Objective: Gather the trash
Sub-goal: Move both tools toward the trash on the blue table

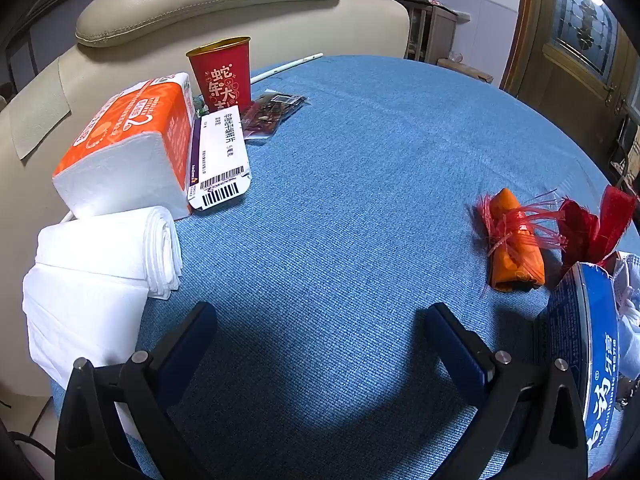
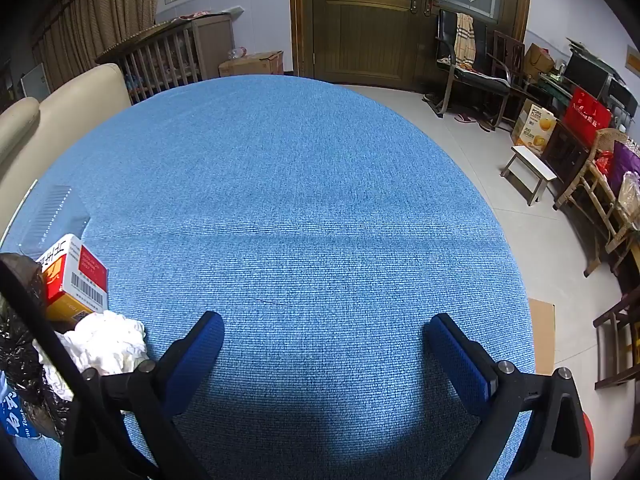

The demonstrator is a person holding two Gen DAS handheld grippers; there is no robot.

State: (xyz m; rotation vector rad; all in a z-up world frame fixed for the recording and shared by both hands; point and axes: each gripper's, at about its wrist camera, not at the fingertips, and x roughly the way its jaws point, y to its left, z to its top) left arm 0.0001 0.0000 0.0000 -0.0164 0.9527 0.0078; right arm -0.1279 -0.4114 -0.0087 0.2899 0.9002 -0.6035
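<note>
Both grippers, left [image 1: 320,344] and right [image 2: 326,354], hover spread and empty. The orange bundle [image 1: 516,240] lies far-right of the left fingers, long axis running near-to-far, so left looks closer to grab it

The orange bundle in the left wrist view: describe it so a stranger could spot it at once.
Start from the blue tablecloth and go to its right side, ahead of the blue toothpaste box. The orange bundle lies flat there, left of a red wrapper. Only it is orange, rolled up and tied round with frayed red string.
</note>
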